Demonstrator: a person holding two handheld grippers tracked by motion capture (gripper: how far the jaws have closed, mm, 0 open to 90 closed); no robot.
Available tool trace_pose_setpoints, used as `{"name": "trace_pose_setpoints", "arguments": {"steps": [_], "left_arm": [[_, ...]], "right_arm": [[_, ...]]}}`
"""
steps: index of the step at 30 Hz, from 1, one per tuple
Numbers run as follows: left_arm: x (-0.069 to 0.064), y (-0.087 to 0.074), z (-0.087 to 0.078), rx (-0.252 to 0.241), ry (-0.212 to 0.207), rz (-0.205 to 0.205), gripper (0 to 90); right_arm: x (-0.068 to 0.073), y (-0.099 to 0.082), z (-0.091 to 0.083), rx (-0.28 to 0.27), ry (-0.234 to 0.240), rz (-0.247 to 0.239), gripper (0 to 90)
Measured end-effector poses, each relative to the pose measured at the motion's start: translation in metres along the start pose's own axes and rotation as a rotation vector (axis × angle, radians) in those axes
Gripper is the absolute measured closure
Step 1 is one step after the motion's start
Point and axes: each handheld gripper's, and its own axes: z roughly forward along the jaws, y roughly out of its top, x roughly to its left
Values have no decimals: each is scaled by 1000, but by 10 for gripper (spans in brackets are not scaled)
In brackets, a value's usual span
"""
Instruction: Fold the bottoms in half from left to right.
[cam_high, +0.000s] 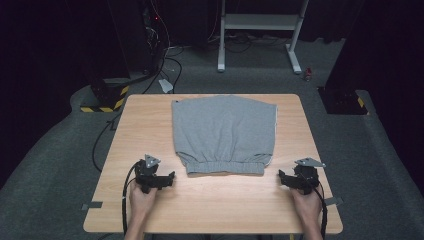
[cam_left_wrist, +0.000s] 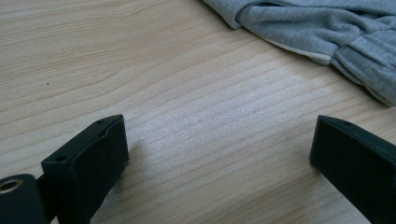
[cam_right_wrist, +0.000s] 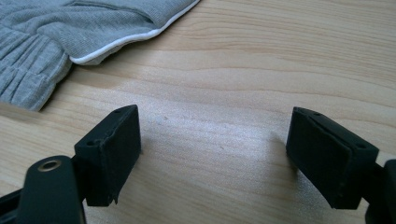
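The worktop (cam_high: 210, 200) carried grey shorts (cam_high: 224, 132), folded flat at its middle, waistband towards the person. Left tongs (cam_high: 169, 179) rested on the wood just off the shorts' near left corner, jaws spread, nothing between them. Right tongs (cam_high: 283, 178) sat just off the near right corner, jaws likewise apart and empty, neither touching the shorts.

A lab: dark curtains, hazard-striped stand base (cam_high: 104, 102) (cables trailing), grey carpet.
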Motion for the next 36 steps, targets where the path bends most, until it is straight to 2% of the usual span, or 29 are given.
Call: {"name": "trace_pose_setpoints", "arguments": {"steps": [6, 13, 16, 19, 28, 36], "left_arm": [[-2, 0, 1, -4, -26, 23, 43], [-3, -1, -1, -4, -26, 26, 45], [-4, -2, -3, -16, -39, 39, 76], [-4, -4, -5, -26, -41, 37, 136], [-3, -4, -5, -30, -42, 38, 153], [-3, -5, -7, -38, -29, 23, 199]], "right_arm": [[0, 0, 0, -1, 1, 2, 187], [0, 0, 0, 0, 1, 3, 187], [0, 0, 0, 0, 6, -1, 186], [0, -1, -1, -1, 16, -10, 185], [0, -1, -2, 1, 18, -12, 193], [-1, -4, -5, -12, 6, -3, 261]]}}
